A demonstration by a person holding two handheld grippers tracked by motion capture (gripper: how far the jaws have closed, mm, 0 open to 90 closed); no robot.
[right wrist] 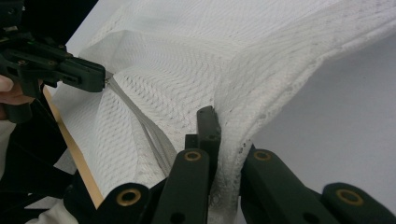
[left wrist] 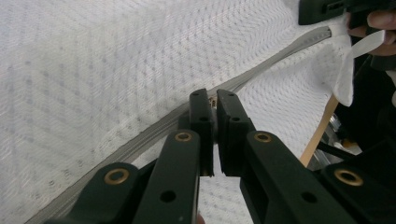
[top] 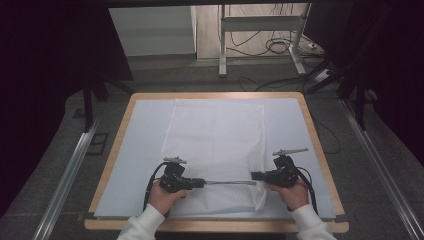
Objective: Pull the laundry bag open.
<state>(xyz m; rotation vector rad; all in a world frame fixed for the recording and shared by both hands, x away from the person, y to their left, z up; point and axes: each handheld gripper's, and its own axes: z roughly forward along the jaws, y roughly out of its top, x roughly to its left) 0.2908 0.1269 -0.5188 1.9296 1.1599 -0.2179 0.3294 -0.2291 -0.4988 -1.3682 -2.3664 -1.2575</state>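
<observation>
A white mesh bag [top: 215, 140] lies flat on the table, with a grey zipper [top: 230, 182] running along its near end. My left gripper [top: 201, 182] is at the zipper's left end and is shut on the small metal zipper pull [left wrist: 213, 101], with its jaws pressed together. My right gripper [top: 254, 175] is at the zipper's right end. It is shut on a fold of the bag's mesh edge [right wrist: 233, 140], which drapes over and hides one jaw. The mesh between the two grippers is lifted and stretched. The left gripper [right wrist: 100, 77] also appears in the right gripper view, at the zipper [right wrist: 135, 112].
The bag rests on a pale mat [top: 145, 145] covering a wooden table [top: 215, 95]. The table's near edge runs just under both hands. Beyond the table are a grey floor, metal rails [top: 70, 170], stand legs [top: 222, 45] and loose cables [top: 280, 47].
</observation>
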